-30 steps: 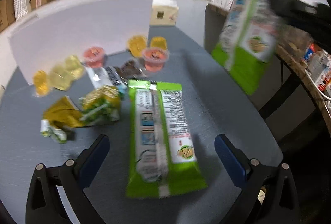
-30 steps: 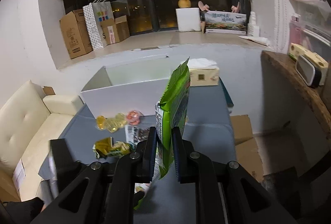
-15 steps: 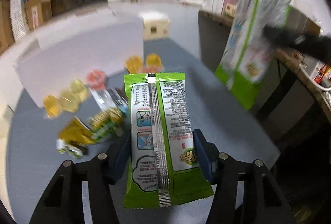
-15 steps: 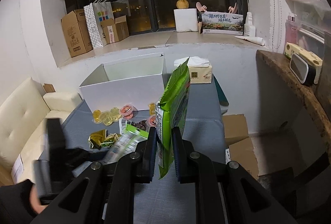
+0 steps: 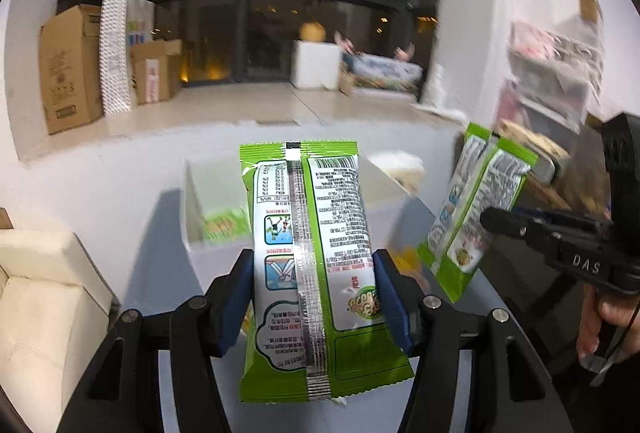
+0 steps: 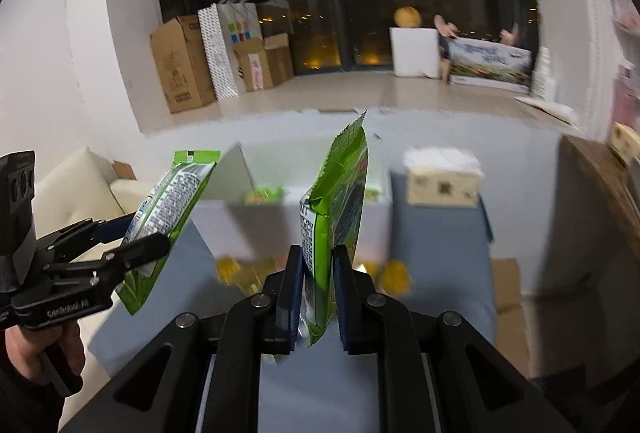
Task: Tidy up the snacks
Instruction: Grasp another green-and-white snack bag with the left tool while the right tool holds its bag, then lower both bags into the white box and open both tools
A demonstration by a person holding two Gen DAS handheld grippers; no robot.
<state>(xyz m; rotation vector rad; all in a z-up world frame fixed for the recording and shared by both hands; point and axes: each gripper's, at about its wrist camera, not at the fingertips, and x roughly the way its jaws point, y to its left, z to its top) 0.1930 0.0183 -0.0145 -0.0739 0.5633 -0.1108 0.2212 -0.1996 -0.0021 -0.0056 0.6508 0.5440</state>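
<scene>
My left gripper [image 5: 314, 273] is shut on a green snack packet [image 5: 316, 233], gripped across its width with the printed back facing the camera, and it hangs in the air. My right gripper [image 6: 319, 257] is shut on a second green packet [image 6: 340, 193], held edge-on and upright. Each gripper shows in the other's view: the right gripper [image 5: 492, 221] with its packet [image 5: 476, 209] on the right, the left gripper [image 6: 140, 235] with its packet [image 6: 172, 201] on the left. Beyond both stands an open white box [image 6: 280, 217] with something green [image 6: 264, 195] inside.
Yellow jelly cups [image 6: 394, 275] lie blurred on the grey table [image 6: 440, 253] in front of the box. A tissue box [image 6: 442, 181] stands to its right. A cream sofa [image 5: 40, 293] is on the left, a wooden counter [image 6: 600, 185] on the right.
The left gripper shut on the green packet that lay on the table and lifted it well up. The right gripper carried its packet closer to the white box.
</scene>
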